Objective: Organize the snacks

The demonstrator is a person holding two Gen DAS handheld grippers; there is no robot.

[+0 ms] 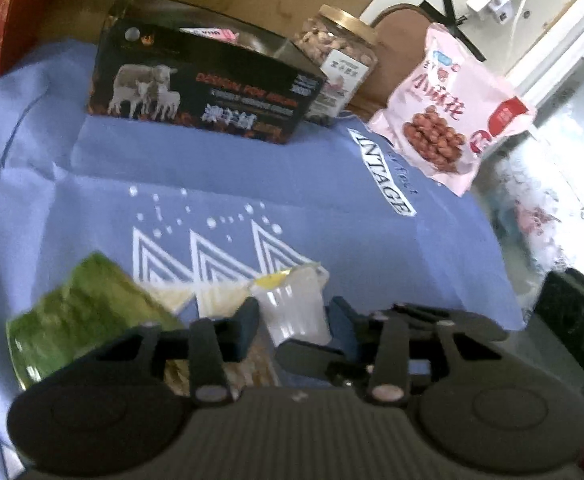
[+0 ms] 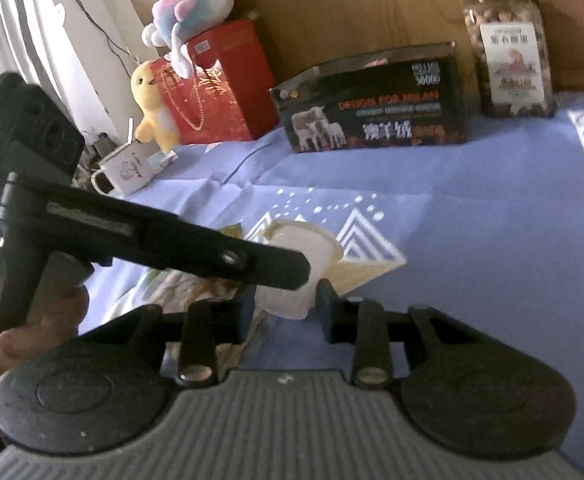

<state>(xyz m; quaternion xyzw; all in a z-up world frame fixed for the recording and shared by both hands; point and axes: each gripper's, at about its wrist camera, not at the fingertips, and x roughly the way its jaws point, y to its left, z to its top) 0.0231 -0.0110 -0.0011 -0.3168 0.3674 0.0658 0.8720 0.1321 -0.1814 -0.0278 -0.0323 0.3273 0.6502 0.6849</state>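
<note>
**Snack tidy-up barely begun**

Big blue cloth (image 1: 251, 168) spread flat, with snacks all over it and no neat group yet.

Far side, in the middle: a long black box (image 1: 207, 92) with sheep on the front, lying open at the top. Something pink poking out, too blurry to name. Maybe the place for the small snacks, but only a guess.

Far right: a puffy pink bag (image 1: 452, 108), half off the edge of the cloth. Not put away.

Just right of the box, close behind its corner: a clear jar (image 1: 340, 60) full of nuts, gold lid on, standing up straight. Not moved into any group either.

Near left: a shiny green packet (image 1: 75, 312), lying loose. Beside it, some flat pale packets (image 1: 219, 300), lying loose too.

Near middle, over those pale packets: a little white cup (image 1: 296, 312) with a yellow peel-off top. Pinched between the two fingers of the left gripper (image 1: 295, 310), one finger on each side, both touching.

Right gripper (image 2: 285, 296) close around the same cup, fingers on both sides. Squeezing or just near? Cannot tell.

So: one small cup in hand, well apart from the box. Nearly everything left to do.
</note>
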